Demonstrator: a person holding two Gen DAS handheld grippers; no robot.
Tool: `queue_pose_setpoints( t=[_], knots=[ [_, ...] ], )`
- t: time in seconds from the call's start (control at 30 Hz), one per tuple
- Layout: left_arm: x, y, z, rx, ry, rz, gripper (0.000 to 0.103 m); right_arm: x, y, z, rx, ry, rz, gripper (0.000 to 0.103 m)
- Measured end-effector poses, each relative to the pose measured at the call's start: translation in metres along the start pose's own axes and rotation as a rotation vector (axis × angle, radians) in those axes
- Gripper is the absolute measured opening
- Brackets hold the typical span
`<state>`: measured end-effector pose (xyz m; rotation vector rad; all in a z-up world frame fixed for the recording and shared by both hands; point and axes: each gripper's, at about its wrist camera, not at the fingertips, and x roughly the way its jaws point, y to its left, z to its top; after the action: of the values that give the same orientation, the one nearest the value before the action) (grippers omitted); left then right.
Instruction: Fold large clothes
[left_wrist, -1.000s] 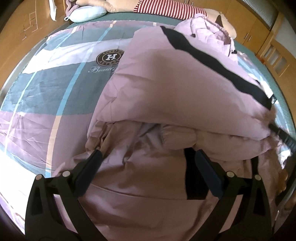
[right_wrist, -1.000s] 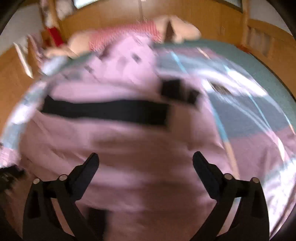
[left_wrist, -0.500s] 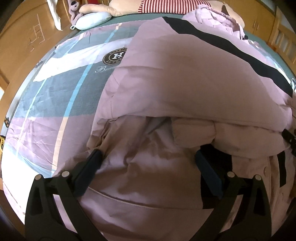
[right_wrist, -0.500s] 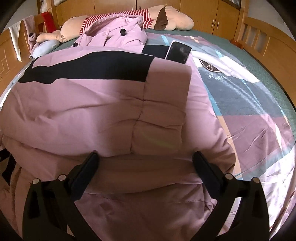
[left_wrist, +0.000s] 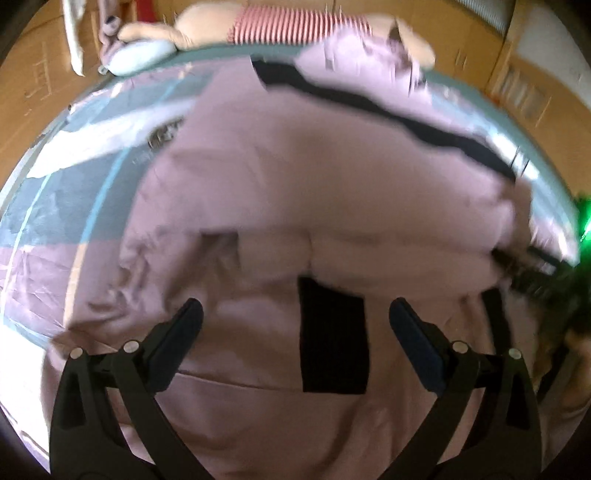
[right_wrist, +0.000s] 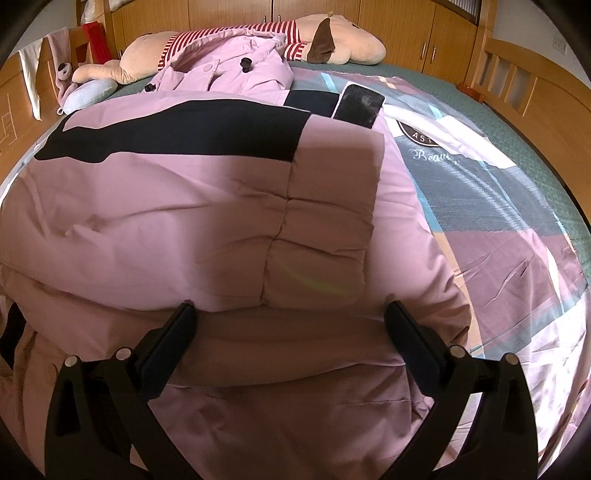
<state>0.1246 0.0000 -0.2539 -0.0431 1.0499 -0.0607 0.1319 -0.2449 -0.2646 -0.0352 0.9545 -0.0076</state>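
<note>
Pink padded coat fills the middle of both views, lying on the bed over a patterned duvet cover of grey, blue and mauve blocks. In the right wrist view the coat is doubled over: an upper layer with a broad black band across the upper centre of the frame rests on a lower layer that runs to the bottom edge, and the fold edge lies just above the fingertips. A quilted pink sleeve lies down the centre right of the upper layer. The coat's hood or collar part sits at the top centre, with a dark shiny panel just to its right. A large plush toy in a red-striped shirt lies along the top of the frame, against wooden cupboards.

The right gripper has its fingers spread wide at the bottom of the frame, holding nothing, tips close to the fold edge; whether they touch the cloth I cannot tell.

The left wrist view is blurred. There the left gripper also shows its fingers spread wide and empty above the lower layer, with a black rectangular patch between them. At the right edge of that frame a dark blurred shape reaches onto the coat; I cannot make out what it is
</note>
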Motion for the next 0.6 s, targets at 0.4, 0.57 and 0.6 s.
queue_pose_setpoints(
  t=[0.4, 0.57, 0.6],
  knots=[
    [0.0101, -0.0078, -0.0047, 0.053, 0.027, 0.053, 0.101, 0.0003, 0.0002, 0.0003, -0.002, 0.000, -0.002, 0.102],
    [0.0111, -0.0105, -0.0010, 0.055, 0.029, 0.056, 0.101, 0.0002, 0.0009, 0.0001, -0.002, 0.000, -0.003, 0.102],
    [0.0110, -0.0113, -0.0013, 0.054, 0.029, 0.056, 0.101, 0.0003, 0.0006, 0.0001, -0.003, 0.000, -0.003, 0.102]
  ],
)
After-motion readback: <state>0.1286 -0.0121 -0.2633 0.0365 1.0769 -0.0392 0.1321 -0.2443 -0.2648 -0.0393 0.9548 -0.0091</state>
